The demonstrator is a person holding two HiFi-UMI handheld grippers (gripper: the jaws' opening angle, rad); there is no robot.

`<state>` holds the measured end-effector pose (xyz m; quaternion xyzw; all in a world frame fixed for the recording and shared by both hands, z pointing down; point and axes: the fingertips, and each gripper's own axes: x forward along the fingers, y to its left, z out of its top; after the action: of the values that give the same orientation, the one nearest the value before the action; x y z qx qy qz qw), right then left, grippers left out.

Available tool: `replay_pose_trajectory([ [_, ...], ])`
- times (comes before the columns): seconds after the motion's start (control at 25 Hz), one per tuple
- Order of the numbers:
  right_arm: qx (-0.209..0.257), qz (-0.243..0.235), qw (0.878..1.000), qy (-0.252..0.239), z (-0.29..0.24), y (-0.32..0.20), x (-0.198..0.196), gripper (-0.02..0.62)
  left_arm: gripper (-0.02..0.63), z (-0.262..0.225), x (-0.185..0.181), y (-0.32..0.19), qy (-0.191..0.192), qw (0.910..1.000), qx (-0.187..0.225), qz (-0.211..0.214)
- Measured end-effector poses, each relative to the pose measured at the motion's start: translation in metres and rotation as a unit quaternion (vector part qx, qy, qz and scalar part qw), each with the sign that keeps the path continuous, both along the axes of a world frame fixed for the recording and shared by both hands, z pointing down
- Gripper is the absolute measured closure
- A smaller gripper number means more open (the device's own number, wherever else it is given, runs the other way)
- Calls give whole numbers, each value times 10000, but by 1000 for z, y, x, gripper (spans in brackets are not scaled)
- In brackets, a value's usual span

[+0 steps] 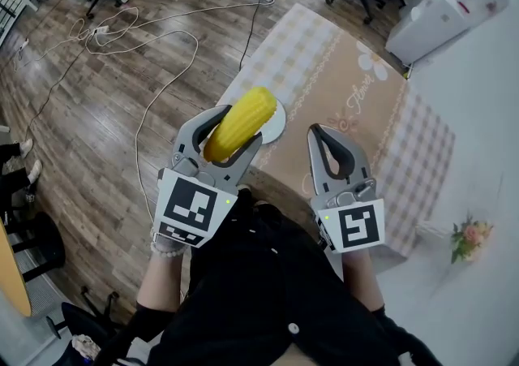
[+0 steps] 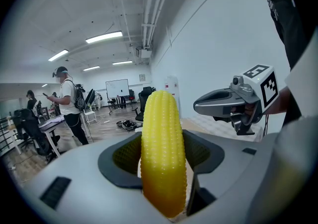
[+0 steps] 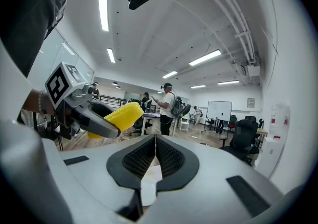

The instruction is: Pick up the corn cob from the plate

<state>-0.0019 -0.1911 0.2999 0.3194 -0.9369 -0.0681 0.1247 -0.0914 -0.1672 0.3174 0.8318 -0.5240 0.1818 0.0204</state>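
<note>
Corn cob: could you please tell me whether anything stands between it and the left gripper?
Nothing visible does. The left gripper is shut directly on the corn cob, holding it over the white plate.

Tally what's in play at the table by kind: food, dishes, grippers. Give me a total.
Food: 1, the corn cob
Dishes: 1, the plate
Grippers: 2, the left gripper and the right gripper
Total: 4
</note>
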Motion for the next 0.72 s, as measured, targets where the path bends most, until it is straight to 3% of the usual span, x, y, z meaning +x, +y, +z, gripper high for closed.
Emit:
replay_pose_trajectory([
  [0.72,-28,-41,9999,135,4,1,3,554,348,3,8,-4,35,10000,-23,42],
])
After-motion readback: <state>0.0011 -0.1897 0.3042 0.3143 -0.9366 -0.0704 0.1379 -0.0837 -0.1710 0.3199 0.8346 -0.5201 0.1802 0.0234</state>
